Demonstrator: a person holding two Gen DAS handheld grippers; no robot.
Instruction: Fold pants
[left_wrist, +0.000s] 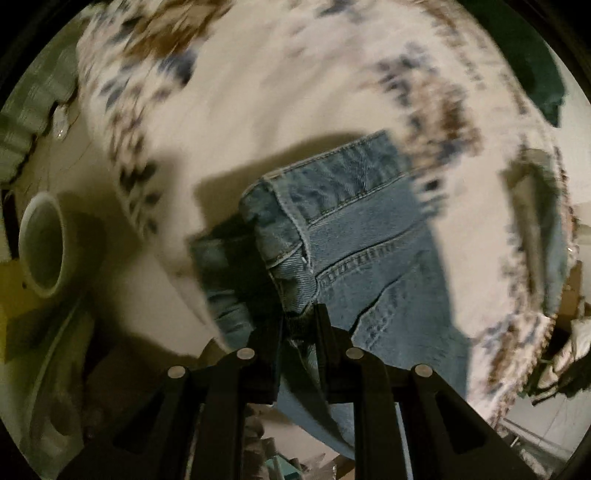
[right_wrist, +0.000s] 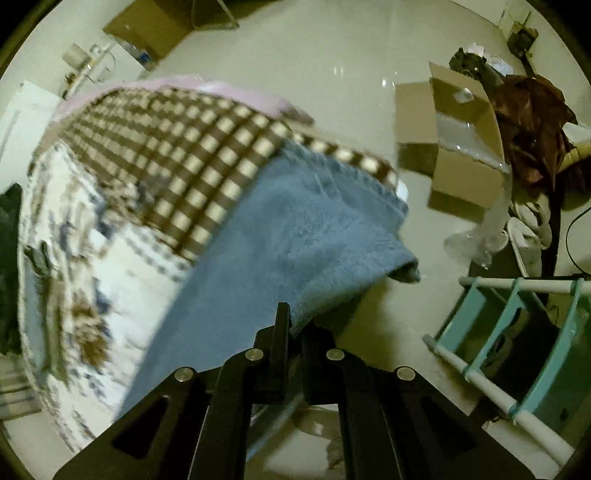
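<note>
**Denim pinched at both ends, hanging over the bed**

The pants are blue jeans, held up above a bed covered in a white cloth printed with blue and brown flowers. In the left wrist view the left gripper has its fingers pressed together on a thick bunch of denim at the waistband, where the seams and a pocket edge meet. In the right wrist view the right gripper pinches the edge of a blue, fuzzy-looking stretch of the same garment, which drapes away over a brown-and-cream checked cloth and past the bed's corner above the floor.

Judging by the weave and doubled seams, the jeans are moderately heavy and floppy rather than stiff: they sag under their own weight between the two holds and will not slip easily from the fingers. The stitched waistband and hems look like the firmest places to hold, since the layers there stay together; a grip on a single layer mid-leg would probably let the cloth bunch and twist.

No brand tag, label or readable writing shows on the denim, and the cardboard box on the floor carries no legible print either. Both views are blurred.
</note>
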